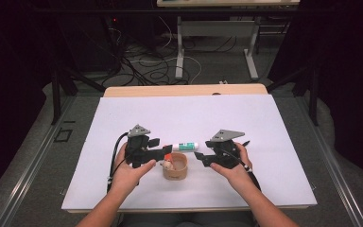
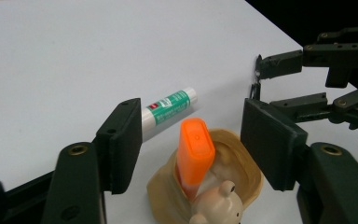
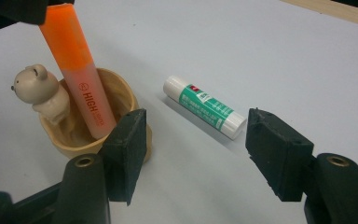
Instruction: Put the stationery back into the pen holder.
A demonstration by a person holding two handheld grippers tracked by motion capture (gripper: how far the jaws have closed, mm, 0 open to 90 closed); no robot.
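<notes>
Where it leans, the glossy orange highlighter (image 2: 194, 156) meets a smooth beige cup (image 2: 249, 168).

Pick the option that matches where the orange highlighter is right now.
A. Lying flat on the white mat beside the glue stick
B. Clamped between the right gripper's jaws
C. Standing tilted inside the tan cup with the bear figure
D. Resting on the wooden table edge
C: the orange highlighter stands tilted inside the tan cup, beside its bear figure, while the glue stick lies on the white mat.
</notes>
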